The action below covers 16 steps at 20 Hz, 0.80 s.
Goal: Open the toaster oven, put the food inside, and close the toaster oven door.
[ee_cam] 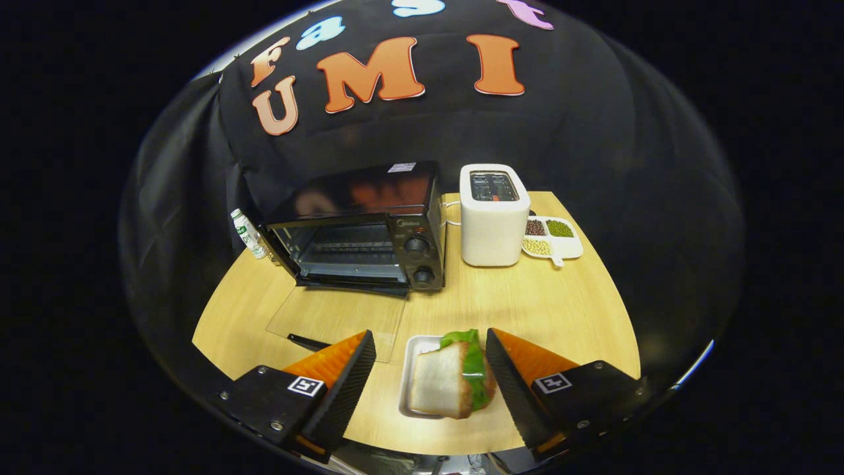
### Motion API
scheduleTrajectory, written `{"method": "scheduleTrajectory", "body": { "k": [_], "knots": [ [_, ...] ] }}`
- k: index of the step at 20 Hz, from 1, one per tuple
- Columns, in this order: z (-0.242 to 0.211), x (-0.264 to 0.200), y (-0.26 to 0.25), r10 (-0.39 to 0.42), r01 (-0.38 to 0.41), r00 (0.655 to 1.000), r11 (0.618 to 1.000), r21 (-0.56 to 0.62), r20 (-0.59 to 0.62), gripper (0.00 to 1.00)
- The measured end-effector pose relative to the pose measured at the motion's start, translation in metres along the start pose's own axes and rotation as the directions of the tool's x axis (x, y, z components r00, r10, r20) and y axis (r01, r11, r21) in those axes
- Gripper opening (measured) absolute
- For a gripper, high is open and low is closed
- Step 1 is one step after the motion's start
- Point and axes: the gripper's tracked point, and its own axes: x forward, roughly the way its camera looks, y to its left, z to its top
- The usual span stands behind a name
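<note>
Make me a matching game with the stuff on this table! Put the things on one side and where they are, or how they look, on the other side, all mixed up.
Things:
1. toaster oven
2. sandwich
3. white toaster
4. small bottle

Descriptions:
A. on a metal tray between the open gripper fingers
B. beside the divided dish of beans
C. door folded down open
D. standing at the oven's far side from the toaster

Pairs: 1-C, 2-A, 3-B, 4-D

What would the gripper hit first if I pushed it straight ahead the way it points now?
Probably the sandwich on its metal tray, lying between the open gripper fingers; beyond it, bare table, then the open toaster oven. Height is unclear.
</note>
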Motion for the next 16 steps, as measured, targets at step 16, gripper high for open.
{"method": "scheduleTrajectory", "body": {
  "k": [16],
  "knots": [
    [-0.071, 0.049, -0.024, 0.316, -0.237, 0.849, 0.944, 0.23, -0.424, 0.69]
  ]
}}
